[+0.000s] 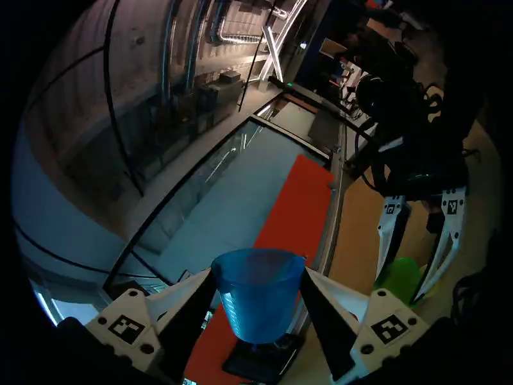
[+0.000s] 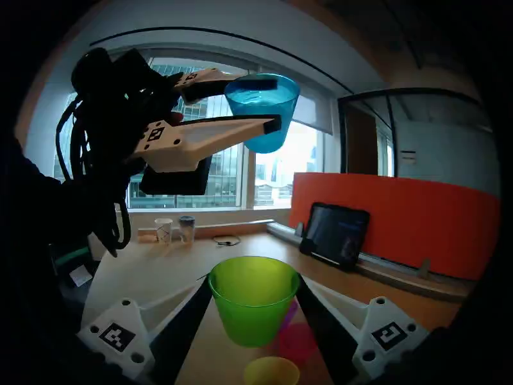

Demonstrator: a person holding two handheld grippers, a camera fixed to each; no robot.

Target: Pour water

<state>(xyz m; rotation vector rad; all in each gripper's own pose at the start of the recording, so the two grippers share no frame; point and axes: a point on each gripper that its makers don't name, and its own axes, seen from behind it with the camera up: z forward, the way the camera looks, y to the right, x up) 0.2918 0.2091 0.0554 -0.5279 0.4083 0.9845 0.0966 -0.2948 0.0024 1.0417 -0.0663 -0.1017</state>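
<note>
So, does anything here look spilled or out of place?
Nothing stands out. The blue cup sits roughly upright in the left tool, raised above the green cup in the right tool. No spill shows on the desk.

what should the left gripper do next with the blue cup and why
Probably lower the blue cup toward the green cup before tipping: the left gripper holds it high above that open mouth in the right gripper.
</note>
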